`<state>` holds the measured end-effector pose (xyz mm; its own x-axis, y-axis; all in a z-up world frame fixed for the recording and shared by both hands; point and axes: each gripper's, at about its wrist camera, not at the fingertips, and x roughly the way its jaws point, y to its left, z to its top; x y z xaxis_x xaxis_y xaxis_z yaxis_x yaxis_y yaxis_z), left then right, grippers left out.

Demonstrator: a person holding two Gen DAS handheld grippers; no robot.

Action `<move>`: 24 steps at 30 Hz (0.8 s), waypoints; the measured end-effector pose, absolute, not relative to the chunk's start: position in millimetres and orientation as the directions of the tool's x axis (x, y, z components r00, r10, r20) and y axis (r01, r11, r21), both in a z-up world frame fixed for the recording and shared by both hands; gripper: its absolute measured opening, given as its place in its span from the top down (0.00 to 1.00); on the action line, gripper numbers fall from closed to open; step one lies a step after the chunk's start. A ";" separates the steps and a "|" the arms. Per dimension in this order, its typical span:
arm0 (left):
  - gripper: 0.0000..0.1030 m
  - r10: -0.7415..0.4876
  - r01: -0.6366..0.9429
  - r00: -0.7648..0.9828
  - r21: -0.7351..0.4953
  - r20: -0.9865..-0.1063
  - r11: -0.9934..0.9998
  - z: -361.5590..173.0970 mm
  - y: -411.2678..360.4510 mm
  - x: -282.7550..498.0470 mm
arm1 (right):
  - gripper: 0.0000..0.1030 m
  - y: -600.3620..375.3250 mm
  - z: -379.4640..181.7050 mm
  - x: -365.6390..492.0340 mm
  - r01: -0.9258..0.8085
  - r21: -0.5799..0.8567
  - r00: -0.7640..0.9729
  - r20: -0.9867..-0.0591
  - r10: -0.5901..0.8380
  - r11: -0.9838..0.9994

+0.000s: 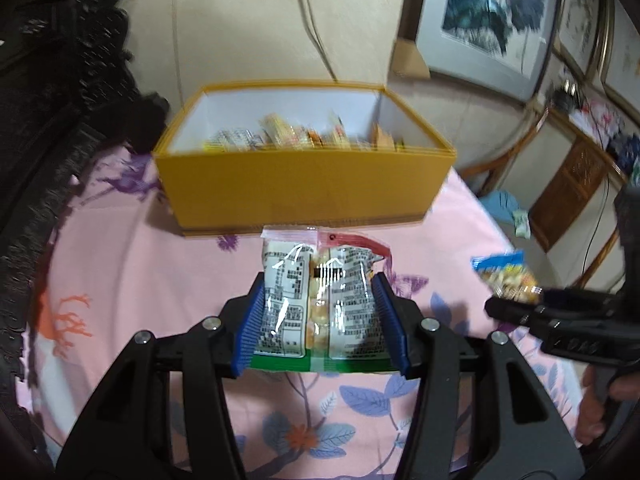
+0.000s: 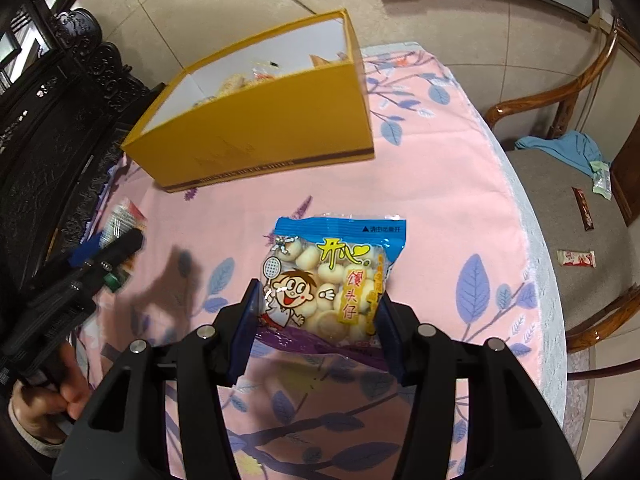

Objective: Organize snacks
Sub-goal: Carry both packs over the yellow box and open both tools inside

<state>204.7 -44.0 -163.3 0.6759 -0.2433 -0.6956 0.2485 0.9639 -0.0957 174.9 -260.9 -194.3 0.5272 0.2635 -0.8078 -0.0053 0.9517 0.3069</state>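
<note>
My left gripper (image 1: pixel 320 312) is shut on a snack packet (image 1: pixel 320 300) with a red top, a green bottom and its printed white back facing the camera, held above the pink cloth. In front of it stands the yellow box (image 1: pixel 304 188), its white inside holding several snacks (image 1: pixel 296 136). My right gripper (image 2: pixel 318 320) is shut on a blue packet of round biscuits (image 2: pixel 332 276) with a cartoon boy on it. That blue packet (image 1: pixel 506 276) and the right gripper (image 1: pixel 516 308) show at the right of the left wrist view. The left gripper (image 2: pixel 112 252) appears at the left of the right wrist view.
A table with a pink floral cloth (image 2: pixel 440 200) carries the box (image 2: pixel 256 128). To the right a wooden chair (image 2: pixel 560 208) holds a blue cloth (image 2: pixel 560 148) and small wrapped snacks (image 2: pixel 576 258). Dark carved furniture (image 2: pixel 48 120) stands at the left. Framed pictures (image 1: pixel 492 12) lean on the wall.
</note>
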 end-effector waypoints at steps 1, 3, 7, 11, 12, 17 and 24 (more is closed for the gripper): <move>0.48 -0.242 0.242 0.687 -0.098 -0.685 0.965 -155.3 -40.7 205.0 | 0.47 -260.1 -191.2 175.2 -0.009 0.310 0.532 -0.804 0.267 0.951; 0.48 -0.236 0.225 0.713 -0.104 -0.660 0.969 -136.2 -34.8 208.3 | 0.47 -257.6 -180.9 178.2 -0.023 0.322 0.546 -0.789 0.282 0.946; 0.48 -0.230 0.197 0.750 -0.123 -0.620 0.973 -103.8 -26.6 222.7 | 0.47 -250.0 -151.3 192.1 -0.071 0.330 0.592 -0.746 0.306 0.941; 0.48 -0.232 0.183 0.777 -0.142 -0.585 0.973 -78.3 -24.5 246.9 | 0.47 -244.3 -113.7 221.4 -0.124 0.335 0.652 -0.682 0.331 0.934; 0.48 -0.226 0.176 0.785 -0.143 -0.577 0.974 -72.0 -24.8 255.6 | 0.47 -242.7 -104.7 230.0 -0.135 0.329 0.666 -0.669 0.331 0.935; 0.48 -0.193 0.145 0.792 -0.129 -0.579 0.981 -53.5 -29.9 303.7 | 0.47 -239.0 -70.3 278.0 -0.172 0.293 0.719 -0.616 0.323 0.941; 0.48 -0.133 0.111 0.788 -0.074 -0.600 0.991 -50.7 -43.1 363.3 | 0.47 -243.7 -62.1 343.5 -0.152 0.294 0.716 -0.625 0.310 0.944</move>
<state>363.3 -43.1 -50.7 0.7884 -0.1333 -0.6005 0.1110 0.9910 -0.0743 343.5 -243.7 -62.1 0.7160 0.3101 -0.6255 -0.1521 0.9437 0.2938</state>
